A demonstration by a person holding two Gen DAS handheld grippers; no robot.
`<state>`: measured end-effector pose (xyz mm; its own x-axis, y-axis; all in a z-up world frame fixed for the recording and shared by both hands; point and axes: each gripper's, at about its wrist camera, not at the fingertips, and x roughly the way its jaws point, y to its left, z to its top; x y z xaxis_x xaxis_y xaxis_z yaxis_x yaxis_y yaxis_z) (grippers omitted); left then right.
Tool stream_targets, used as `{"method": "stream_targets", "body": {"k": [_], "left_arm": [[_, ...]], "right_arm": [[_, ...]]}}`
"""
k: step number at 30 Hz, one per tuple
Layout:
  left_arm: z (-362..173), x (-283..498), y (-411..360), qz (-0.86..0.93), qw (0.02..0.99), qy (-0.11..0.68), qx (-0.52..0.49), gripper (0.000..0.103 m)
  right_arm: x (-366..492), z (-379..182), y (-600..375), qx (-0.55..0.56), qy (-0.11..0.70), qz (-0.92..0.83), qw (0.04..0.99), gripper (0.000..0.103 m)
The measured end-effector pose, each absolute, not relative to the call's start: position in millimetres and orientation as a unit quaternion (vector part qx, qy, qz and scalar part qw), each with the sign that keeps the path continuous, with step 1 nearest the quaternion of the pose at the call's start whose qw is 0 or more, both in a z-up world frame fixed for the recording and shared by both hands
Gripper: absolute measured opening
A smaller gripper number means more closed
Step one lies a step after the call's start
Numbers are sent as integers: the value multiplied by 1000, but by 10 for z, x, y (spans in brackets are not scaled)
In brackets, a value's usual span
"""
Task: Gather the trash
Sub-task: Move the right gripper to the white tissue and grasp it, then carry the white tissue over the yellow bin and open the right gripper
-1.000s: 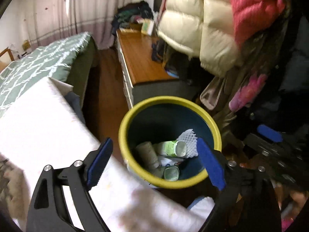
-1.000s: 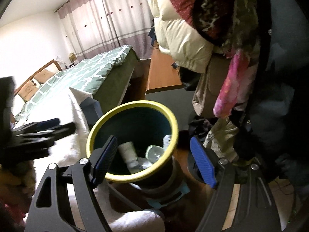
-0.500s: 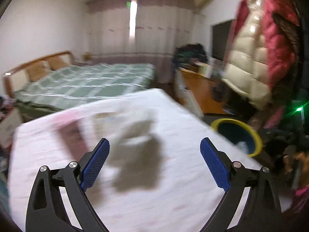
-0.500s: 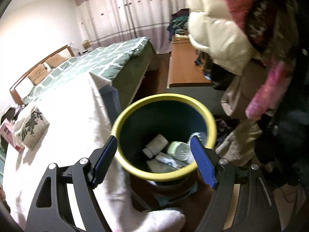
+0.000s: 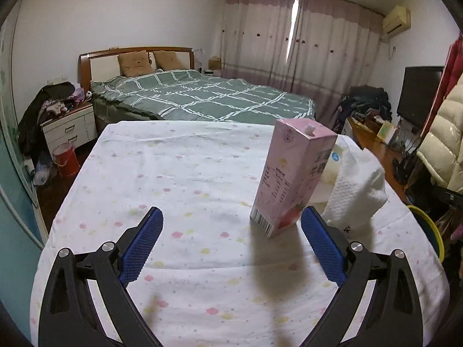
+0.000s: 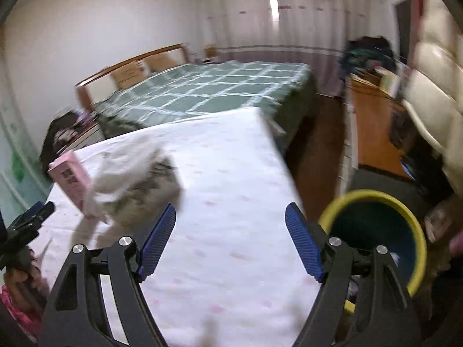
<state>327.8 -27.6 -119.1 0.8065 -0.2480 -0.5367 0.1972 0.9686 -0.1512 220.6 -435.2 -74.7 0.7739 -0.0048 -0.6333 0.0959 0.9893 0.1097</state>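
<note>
left gripper (image 5: 230, 243) spread wide, holding nothing, above the cloth-covered table (image 5: 185, 173) | right gripper (image 6: 230, 243) wide apart, holding nothing | pink carton (image 5: 292, 179) upright at 1 o'clock, just ahead of the left gripper's right finger | white tissue pack (image 5: 356, 185) beside the carton at 2 o'clock | yellow-rimmed bin (image 6: 376, 231) off the table's edge at 3 o'clock | green bed (image 5: 202, 98) at 12 o'clock, far

Home bedroom, bed (image 5: 202, 98), curtains (image 5: 303, 43), probably television (image 5: 419, 95)
</note>
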Motion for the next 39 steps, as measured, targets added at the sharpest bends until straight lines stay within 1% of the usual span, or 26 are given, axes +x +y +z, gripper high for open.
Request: {"method": "stream_targets", "body": {"k": [6, 8, 11, 16, 18, 20, 22, 24, 26, 27, 28, 33, 39], "left_arm": [[-1214, 3291, -303, -116, 949, 286, -59, 96], [-1232, 3302, -307, -118, 948, 290, -59, 96], [-1246, 3296, -327, -119, 947, 293, -58, 97], [-1254, 3312, -384, -121, 946, 297, -53, 97], [-1261, 3319, -405, -122, 945, 299, -51, 97], [-1261, 3326, -423, -122, 945, 300, -50, 97], [-1261, 3328, -421, -121, 944, 302, -50, 97], [-1264, 3333, -431, -122, 944, 304, -51, 97], [-1271, 3339, -441, -121, 943, 305, -51, 97], [-1276, 3337, -433, -121, 943, 305, -52, 97], [-1281, 3338, -437, -121, 943, 306, -52, 97], [-1283, 3334, -444, -122, 943, 306, -51, 97], [-1284, 3332, -450, -121, 943, 306, -50, 97]], "right_arm": [[2648, -687, -3712, 17, 321, 39, 946, 74], [2747, -688, -3574, 3, 324, 48, 945, 67], [2900, -737, -3420, -16, 331, 61, 941, 61], [3032, -833, -3339, -31, 344, 64, 936, 58], [3064, -854, -3305, -38, 347, 65, 935, 55], [3050, -878, -3277, -43, 353, 69, 932, 49], [3066, -903, -3240, -53, 354, 72, 931, 46], [3068, -913, -3194, -64, 352, 79, 930, 37], [3059, -906, -3153, -69, 355, 83, 929, 20], [3067, -905, -3140, -71, 357, 85, 928, 15], [3081, -897, -3130, -70, 360, 89, 926, 6], [3125, -801, -3175, -32, 369, 104, 923, 3], [3037, -467, -3273, 12, 341, 127, 931, 3]]}}
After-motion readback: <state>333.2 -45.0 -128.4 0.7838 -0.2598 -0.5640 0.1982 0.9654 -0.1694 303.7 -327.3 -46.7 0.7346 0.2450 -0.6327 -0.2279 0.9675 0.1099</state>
